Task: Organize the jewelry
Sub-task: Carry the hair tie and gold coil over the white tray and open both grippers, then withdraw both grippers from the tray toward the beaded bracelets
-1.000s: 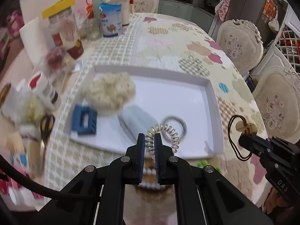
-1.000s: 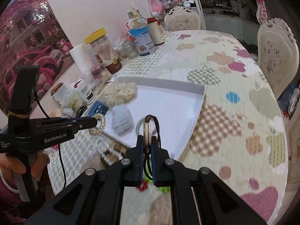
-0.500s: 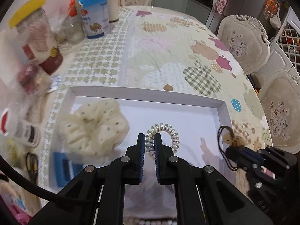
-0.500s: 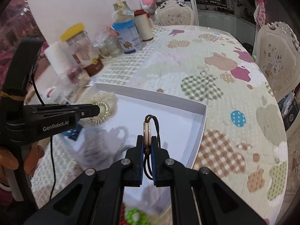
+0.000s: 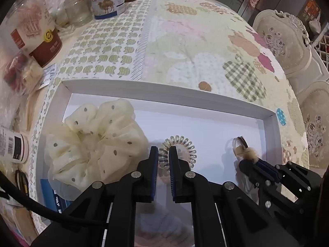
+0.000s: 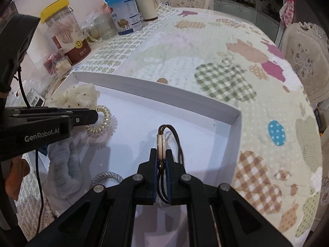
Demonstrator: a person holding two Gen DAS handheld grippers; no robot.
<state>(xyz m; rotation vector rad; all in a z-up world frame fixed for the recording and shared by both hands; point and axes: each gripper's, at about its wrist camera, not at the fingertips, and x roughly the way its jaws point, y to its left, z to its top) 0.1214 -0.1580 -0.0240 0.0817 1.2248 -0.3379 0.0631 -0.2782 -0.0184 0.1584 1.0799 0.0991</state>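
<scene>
Over the shallow white cardboard tray [image 6: 164, 91] we now hover, no longer short of its near edge. Our left gripper [image 5: 163, 152] stays clenched on the clear spiral coil hair tie [image 5: 190, 150] beside the cream dotted scrunchie [image 5: 92, 144]; our right gripper [image 6: 161, 154] is opening, the brown cord hair tie with beige disc [image 6: 161, 142] between its jaws.
</scene>
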